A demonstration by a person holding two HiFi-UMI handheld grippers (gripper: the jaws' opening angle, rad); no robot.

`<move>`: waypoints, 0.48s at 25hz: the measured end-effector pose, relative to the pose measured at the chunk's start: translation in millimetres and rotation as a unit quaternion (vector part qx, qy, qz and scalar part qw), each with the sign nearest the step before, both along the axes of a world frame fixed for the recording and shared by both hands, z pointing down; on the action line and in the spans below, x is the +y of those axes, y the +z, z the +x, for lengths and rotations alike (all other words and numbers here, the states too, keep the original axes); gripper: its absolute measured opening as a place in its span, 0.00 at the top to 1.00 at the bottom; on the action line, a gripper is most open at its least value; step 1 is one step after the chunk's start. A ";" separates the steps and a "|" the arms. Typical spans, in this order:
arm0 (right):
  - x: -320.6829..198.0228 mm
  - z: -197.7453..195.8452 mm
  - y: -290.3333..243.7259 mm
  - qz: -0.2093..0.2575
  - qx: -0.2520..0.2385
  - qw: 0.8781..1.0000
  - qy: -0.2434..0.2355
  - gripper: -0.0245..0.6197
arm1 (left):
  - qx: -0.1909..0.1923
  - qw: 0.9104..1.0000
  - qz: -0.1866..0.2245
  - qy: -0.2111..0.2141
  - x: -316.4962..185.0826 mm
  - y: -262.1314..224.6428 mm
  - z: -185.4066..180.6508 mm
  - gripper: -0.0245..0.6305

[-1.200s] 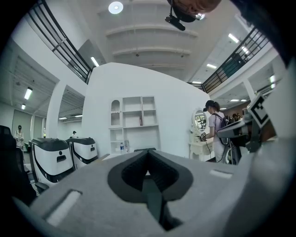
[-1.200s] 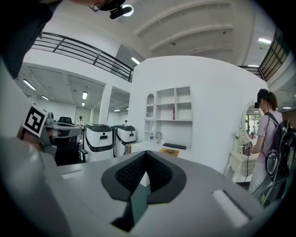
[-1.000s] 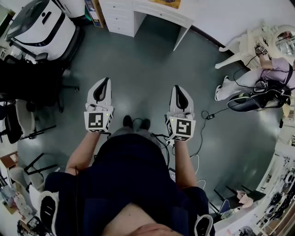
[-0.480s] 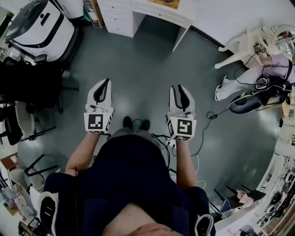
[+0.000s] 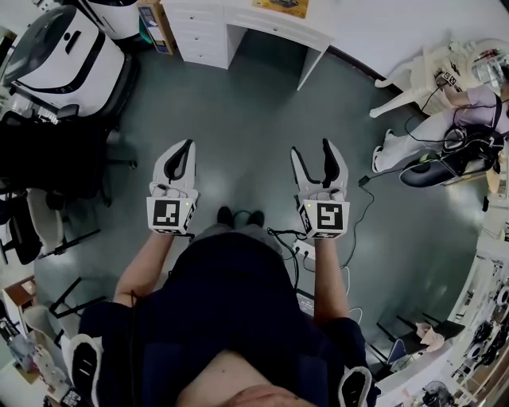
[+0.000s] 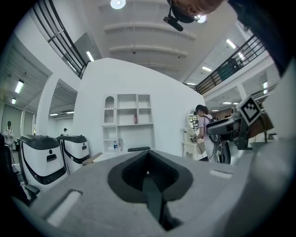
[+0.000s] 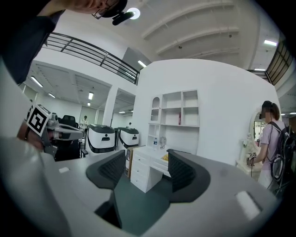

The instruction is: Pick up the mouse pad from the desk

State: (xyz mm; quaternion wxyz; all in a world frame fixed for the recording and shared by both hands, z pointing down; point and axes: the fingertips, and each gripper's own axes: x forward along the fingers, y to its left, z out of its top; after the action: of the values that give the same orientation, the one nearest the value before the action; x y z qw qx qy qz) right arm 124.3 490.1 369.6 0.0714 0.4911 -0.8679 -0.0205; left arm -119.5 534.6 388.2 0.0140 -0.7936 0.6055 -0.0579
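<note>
A white desk (image 5: 274, 25) with drawers stands across the grey floor, ahead of me. A flat yellow thing (image 5: 280, 5) lies on its top, also seen past the right jaws as the yellow thing (image 7: 165, 158); I cannot tell if it is the mouse pad. My left gripper (image 5: 177, 156) is held level over the floor, shut and holding nothing; in the left gripper view the left gripper (image 6: 148, 156) has its pads together. My right gripper (image 5: 315, 153) is held beside it with its jaws opening and nothing between them. The right gripper (image 7: 145, 170) frames the desk (image 7: 144, 172).
Two white machines (image 5: 67, 49) and a black chair (image 5: 49, 143) stand at the left. A person (image 5: 469, 119) sits at the right near a white chair (image 5: 417, 79). A cable (image 5: 359, 203) trails over the floor by my right hand. White shelves (image 6: 127, 115) stand behind the desk.
The right gripper's jaws have gone from shut to wide apart. Both hands have edged forward toward the desk. The left gripper stays shut.
</note>
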 end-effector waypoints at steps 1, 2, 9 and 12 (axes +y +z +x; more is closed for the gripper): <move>-3.7 -4.0 -0.6 0.003 0.003 1.000 0.001 0.51 | 0.001 1.000 -0.002 0.004 -3.5 1.2 -4.0 0.96; -7.3 -7.7 -1.0 0.004 0.005 1.000 0.002 0.50 | 0.002 1.000 -0.004 0.009 -6.6 2.0 -7.5 0.96; -48.8 -14.2 -6.4 0.015 0.003 1.000 0.005 0.46 | 0.001 1.000 -0.007 0.021 -40.5 7.1 -13.5 0.96; -77.5 -9.9 -7.2 0.018 0.001 1.000 0.001 0.45 | 0.002 1.000 -0.012 0.019 -62.9 11.2 -9.3 0.96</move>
State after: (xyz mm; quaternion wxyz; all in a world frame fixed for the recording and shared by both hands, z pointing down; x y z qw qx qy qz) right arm 114.4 412.6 362.4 0.0637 0.4931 -0.8668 -0.0370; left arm -128.9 471.7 399.4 0.0044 -0.8053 0.5894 -0.0635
